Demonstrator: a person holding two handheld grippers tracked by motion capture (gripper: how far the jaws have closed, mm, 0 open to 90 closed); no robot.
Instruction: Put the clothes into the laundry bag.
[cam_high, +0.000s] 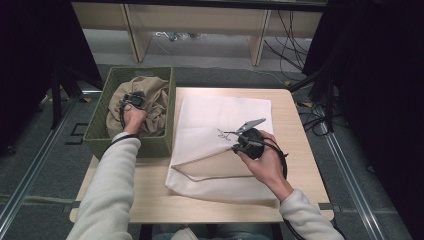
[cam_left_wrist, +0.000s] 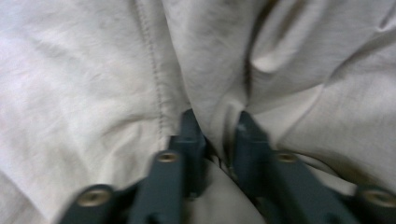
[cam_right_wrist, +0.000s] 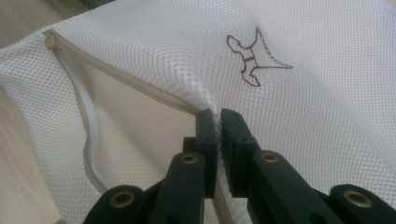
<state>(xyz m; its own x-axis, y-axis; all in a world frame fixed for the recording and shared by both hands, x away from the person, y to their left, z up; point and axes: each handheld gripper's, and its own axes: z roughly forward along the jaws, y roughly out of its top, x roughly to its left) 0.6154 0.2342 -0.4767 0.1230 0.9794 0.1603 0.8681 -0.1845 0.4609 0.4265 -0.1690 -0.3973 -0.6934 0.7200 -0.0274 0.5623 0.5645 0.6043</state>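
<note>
A crumpled beige cloth (cam_high: 155, 97) fills a green woven basket (cam_high: 97, 132) at the table's left edge. My left gripper (cam_high: 132, 99) is pressed down into it. In the left gripper view its jaws (cam_left_wrist: 219, 123) pinch a raised fold of the beige cloth (cam_left_wrist: 93, 84). A white mesh laundry bag (cam_high: 220, 115) lies flat on the table, its zipper mouth facing the near left. My right gripper (cam_high: 235, 148) is shut on the upper lip of that mouth and holds it lifted. In the right gripper view (cam_right_wrist: 218, 116) the mesh bag (cam_right_wrist: 327, 93) carries a small brown embroidered figure (cam_right_wrist: 252, 60).
The light wooden table (cam_high: 295, 130) has bare strips on its right side and along its near edge. The bag's zipper (cam_right_wrist: 116, 65) runs along the open mouth. Beyond the table are a grey floor, cables and wooden furniture legs.
</note>
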